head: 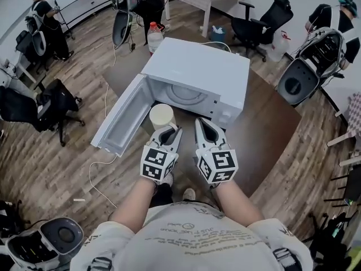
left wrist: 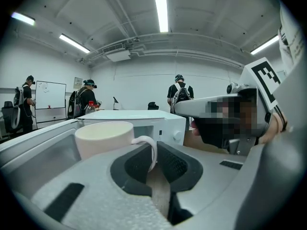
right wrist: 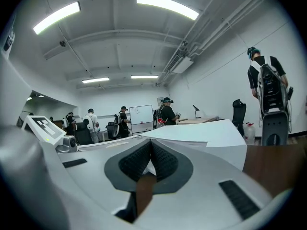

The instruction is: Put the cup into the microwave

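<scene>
A cream cup (head: 161,116) hangs just in front of the open white microwave (head: 198,68), level with its cavity mouth (head: 186,95). My left gripper (head: 171,130) is shut on the cup's handle. In the left gripper view the handle (left wrist: 150,149) runs down between the dark pads, with the cup's body (left wrist: 103,137) to the left of them. My right gripper (head: 203,124) sits beside it on the right, shut with nothing in it. In the right gripper view its pads (right wrist: 163,160) meet, and the microwave's top (right wrist: 201,136) lies beyond them.
The microwave door (head: 119,118) swings out to the left, over the edge of the brown table (head: 271,134). A plastic bottle (head: 154,35) stands behind the microwave. Office chairs (head: 262,21) and several people ring the table, and a white cable (head: 104,165) trails on the floor.
</scene>
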The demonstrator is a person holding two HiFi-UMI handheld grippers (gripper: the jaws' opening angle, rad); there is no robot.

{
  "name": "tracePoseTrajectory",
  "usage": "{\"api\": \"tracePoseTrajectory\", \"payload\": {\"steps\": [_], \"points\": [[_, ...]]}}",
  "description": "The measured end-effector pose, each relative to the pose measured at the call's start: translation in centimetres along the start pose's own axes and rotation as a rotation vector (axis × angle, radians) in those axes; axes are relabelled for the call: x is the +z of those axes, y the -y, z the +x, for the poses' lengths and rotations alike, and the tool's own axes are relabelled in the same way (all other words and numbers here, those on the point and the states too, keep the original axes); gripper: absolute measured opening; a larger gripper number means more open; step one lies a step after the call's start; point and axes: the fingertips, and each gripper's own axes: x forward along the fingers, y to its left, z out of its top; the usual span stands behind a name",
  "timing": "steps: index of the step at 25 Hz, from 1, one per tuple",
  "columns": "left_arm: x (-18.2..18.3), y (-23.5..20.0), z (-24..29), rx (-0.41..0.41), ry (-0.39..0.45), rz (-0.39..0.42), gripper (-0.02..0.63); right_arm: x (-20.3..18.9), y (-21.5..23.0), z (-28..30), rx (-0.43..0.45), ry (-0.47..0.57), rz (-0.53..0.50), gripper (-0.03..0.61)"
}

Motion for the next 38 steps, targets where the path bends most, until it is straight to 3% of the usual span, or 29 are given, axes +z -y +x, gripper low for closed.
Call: {"api": "tracePoseTrajectory", "payload": {"steps": [11,18,23,29,38], "points": [[-1.9,-3.8,6.1,-0.117,0.006,0.051,0.043,-1.2,1.6,3.1,-0.093,-0.034,-0.01,0.014],[-4.0,-5.6,10.5,-0.212,0.019,0.191,0.04,-2.1,2.9,4.5,-0.149,-0.086,-0.03,0.014],[-5.2,-7.1,13.1,-0.238,0.015,0.152,0.04,-2.2,4.0,4.7,-0.197,-0.108,-0.042,0.014],[-5.6,-9.0,16.4,-0.233,0.001,0.05,0.04,-2.9,5.7,4.2,-0.256,-0.138,-0.023,0.014],[-5.9,-10.5,20.6,-0.247,0.001,0.086,0.041,-3.9,7.1,4.2,-0.321,-0.168,0.009,0.014]]}}
